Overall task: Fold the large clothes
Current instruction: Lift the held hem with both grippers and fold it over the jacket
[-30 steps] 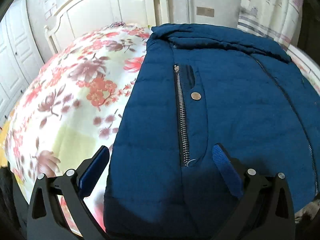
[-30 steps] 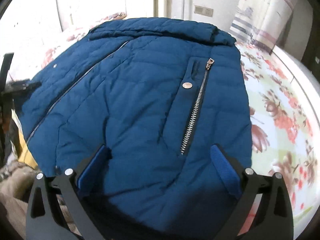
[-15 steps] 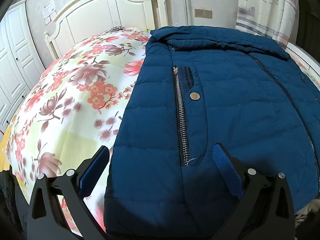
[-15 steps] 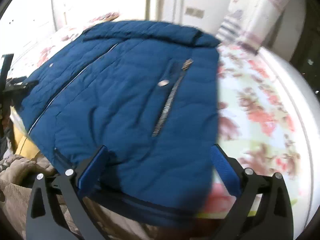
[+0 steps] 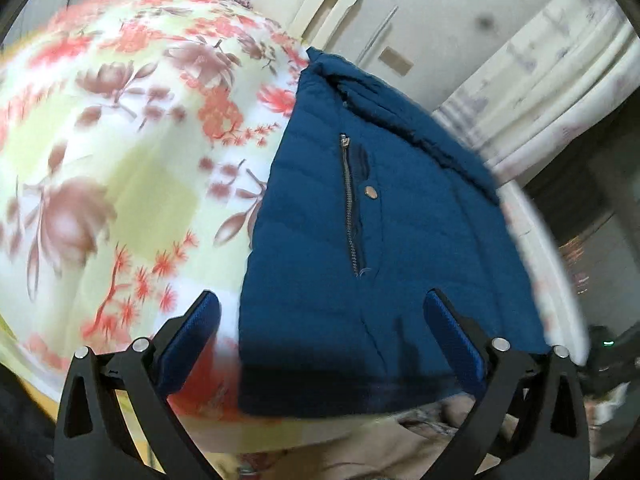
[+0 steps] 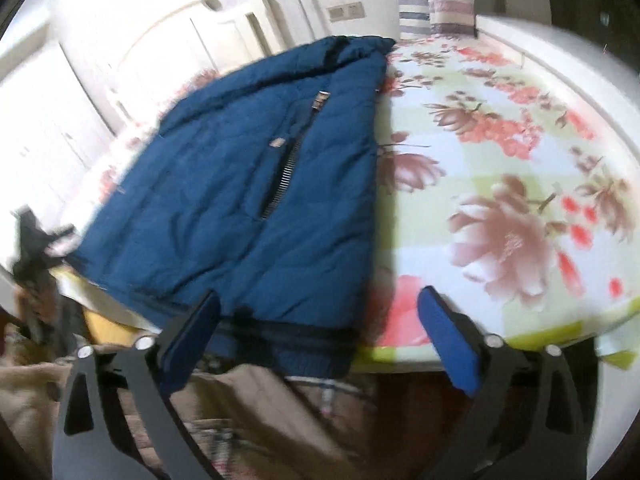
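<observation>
**Blue jacket lies flat on the bed, folding barely begun**

A dark blue padded jacket (image 5: 400,240) lies spread front-up on a floral bed (image 5: 120,168), its hem at the near edge and its collar toward the headboard. No fold across the body shows yet. The left gripper (image 5: 320,344) hovers wide and empty over the hem. The right gripper (image 6: 316,336), jaws closing with nothing between them, hangs at the hem's corner.
</observation>
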Demonstrator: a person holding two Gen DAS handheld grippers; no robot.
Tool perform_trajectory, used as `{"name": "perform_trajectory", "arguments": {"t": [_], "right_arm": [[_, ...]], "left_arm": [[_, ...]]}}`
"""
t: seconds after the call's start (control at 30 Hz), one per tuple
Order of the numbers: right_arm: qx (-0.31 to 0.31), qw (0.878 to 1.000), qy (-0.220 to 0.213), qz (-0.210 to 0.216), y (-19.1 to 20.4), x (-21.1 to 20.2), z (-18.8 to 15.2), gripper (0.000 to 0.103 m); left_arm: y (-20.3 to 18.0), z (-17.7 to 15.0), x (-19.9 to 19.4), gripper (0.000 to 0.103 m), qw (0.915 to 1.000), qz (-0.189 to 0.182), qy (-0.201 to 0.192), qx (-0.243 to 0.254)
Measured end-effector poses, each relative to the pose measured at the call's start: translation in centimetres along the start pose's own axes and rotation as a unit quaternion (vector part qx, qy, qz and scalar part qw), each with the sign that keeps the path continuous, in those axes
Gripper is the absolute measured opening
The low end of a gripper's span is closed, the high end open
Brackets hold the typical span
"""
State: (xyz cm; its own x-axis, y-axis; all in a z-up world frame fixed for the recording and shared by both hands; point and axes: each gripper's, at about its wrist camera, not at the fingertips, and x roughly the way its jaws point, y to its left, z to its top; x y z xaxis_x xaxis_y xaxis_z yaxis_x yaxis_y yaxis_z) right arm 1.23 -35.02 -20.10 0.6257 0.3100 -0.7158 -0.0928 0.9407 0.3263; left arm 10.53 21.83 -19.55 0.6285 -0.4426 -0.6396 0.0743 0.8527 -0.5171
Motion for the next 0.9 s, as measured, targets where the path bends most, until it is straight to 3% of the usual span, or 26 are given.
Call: {"name": "perform_trajectory", "arguments": {"t": [0.13, 0.2, 0.27, 0.47, 0.53, 0.57, 0.67, 0.83, 0.9], "right_arm": [[0.038, 0.997, 0.002, 0.070, -0.1, 0.2, 0.0, 0.083], [0.053, 0.996, 0.006, 0.078, -0.2, 0.4, 0.4, 0.083], [0.058, 0.995, 0.014, 0.080, -0.3, 0.5, 0.7, 0.083], [0.047, 0.997, 0.021, 0.065, 0.9, 2.8, 3.3, 0.082], [0.042, 0.997, 0.022, 0.062, 1.2, 3.7, 4.1, 0.070], [0.045, 0.997, 0.025, 0.059, 1.1, 3.9, 4.2, 0.057], [0.056, 0.996, 0.033, 0.068, 0.2, 3.3, 3.6, 0.044], [0.067, 0.992, 0.027, 0.099, -1.1, 1.9, 1.6, 0.044], [0.072, 0.991, 0.026, 0.106, -1.0, 2.5, 2.1, 0.045]], "left_arm": [[-0.1, -0.9, -0.3, 0.096, 0.9992, -0.037, 0.011, 0.008], [-0.9, -0.9, 0.2, 0.091, 0.9988, -0.040, 0.023, 0.017], [-1.7, -0.5, 1.0, 0.091, 0.9989, -0.022, 0.030, 0.028], [-2.2, 2.0, 3.5, 0.091, 0.9983, -0.021, 0.042, 0.035], [-2.6, 2.4, 4.1, 0.091, 0.9976, -0.026, 0.051, 0.039], [-2.7, 2.3, 4.1, 0.087, 0.9971, -0.034, 0.056, 0.039], [-2.8, 1.0, 3.2, 0.067, 0.9957, -0.029, 0.066, 0.058], [-1.2, 0.4, 2.1, 0.068, 0.9955, -0.069, 0.059, 0.030], [-1.5, 1.2, 3.0, 0.086, 0.9932, -0.096, 0.064, 0.014]]}}
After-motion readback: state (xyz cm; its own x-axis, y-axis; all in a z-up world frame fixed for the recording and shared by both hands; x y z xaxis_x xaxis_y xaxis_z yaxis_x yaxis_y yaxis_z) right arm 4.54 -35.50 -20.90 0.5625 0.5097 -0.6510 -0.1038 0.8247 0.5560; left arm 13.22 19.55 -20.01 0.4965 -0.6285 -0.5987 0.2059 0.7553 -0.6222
